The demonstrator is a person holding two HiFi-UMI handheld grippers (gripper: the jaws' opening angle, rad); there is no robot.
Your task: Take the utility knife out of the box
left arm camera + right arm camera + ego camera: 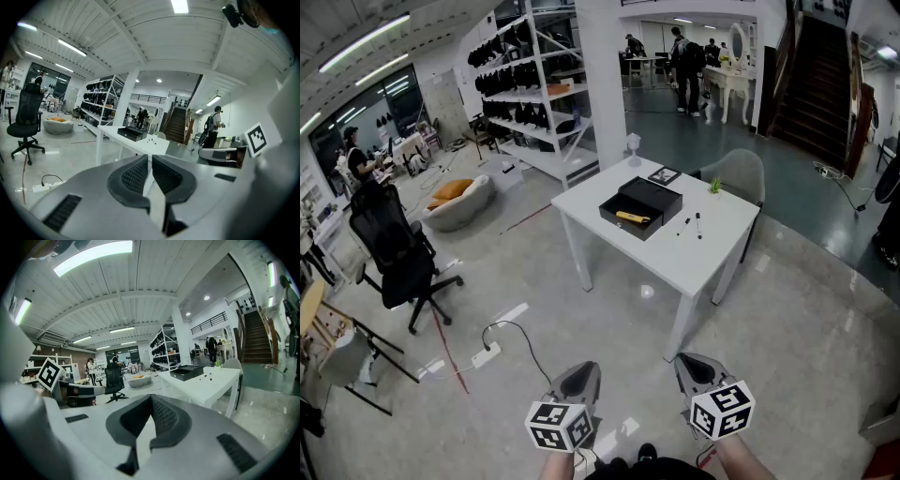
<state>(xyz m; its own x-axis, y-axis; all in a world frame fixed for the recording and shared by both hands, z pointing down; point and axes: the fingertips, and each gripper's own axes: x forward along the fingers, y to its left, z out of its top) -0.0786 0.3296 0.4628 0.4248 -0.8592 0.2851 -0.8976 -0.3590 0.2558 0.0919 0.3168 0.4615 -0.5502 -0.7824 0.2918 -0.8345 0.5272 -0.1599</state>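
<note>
Yellow utility knife [632, 217] in open black box [610, 209], left gripper [579, 382] and right gripper [699, 372] fingers together, empty

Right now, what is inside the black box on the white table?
A yellow utility knife lies in the open black box. Anything under it or against the near wall is hidden.

White table [724, 246] mid-frame, carrying two pens [698, 225] and a small plant [714, 187]. Black office chair [394, 253] left. Power strip [486, 355] on floor, lower left. Staircase [820, 75] upper right.
</note>
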